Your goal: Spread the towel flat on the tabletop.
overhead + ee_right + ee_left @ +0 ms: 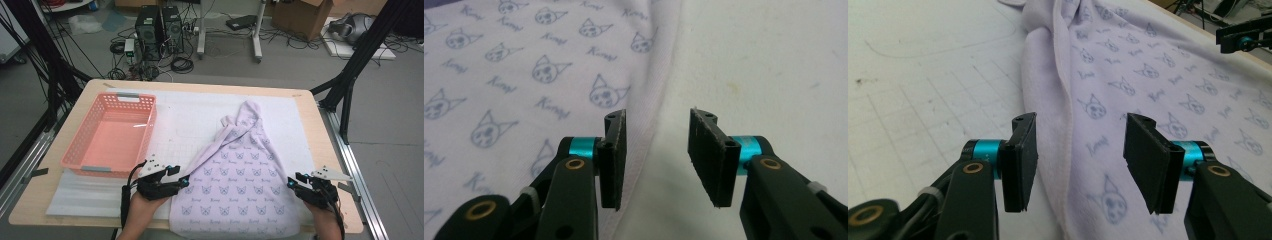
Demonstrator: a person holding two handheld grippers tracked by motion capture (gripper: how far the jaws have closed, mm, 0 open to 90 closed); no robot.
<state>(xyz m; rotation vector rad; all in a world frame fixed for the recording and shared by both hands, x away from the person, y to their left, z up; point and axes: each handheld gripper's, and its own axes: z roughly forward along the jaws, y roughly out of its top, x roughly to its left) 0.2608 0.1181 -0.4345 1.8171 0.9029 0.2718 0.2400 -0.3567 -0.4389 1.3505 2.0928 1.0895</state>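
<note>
I hold one claw in each hand, and both stand spread with nothing pinched. My left claw (186, 181) sits at the left hem of the towel (240, 185), its jaws straddling the folded edge (1064, 115) without pressing on it; my right claw (291, 184) sits at the towel's right hem (651, 120), one jaw above the cloth's border, the other above the bare mat (190, 120). The towel itself lies on the mat, right of middle, wide near me and hanging a little over the table's near edge, then narrowing and bunching to a twisted peak (247, 111) at the far end. I judge the job as taking both hems and then lifting or folding, and several things could spoil it. If I close too shallow, I would catch only the stitched border and it could slip out once the cloth takes weight. On the left the edge is doubled over, so I might pinch one layer and leave the other dragging. If my two hands do not rise together, the bunched far end could twist further. The overhang near me could pull the whole cloth off the table. The basket (112, 132) stands close beside my left hand, so a wide swing could knock it. Counted: two claws, one towel, one pink basket, one mat, one table (312, 130).
</note>
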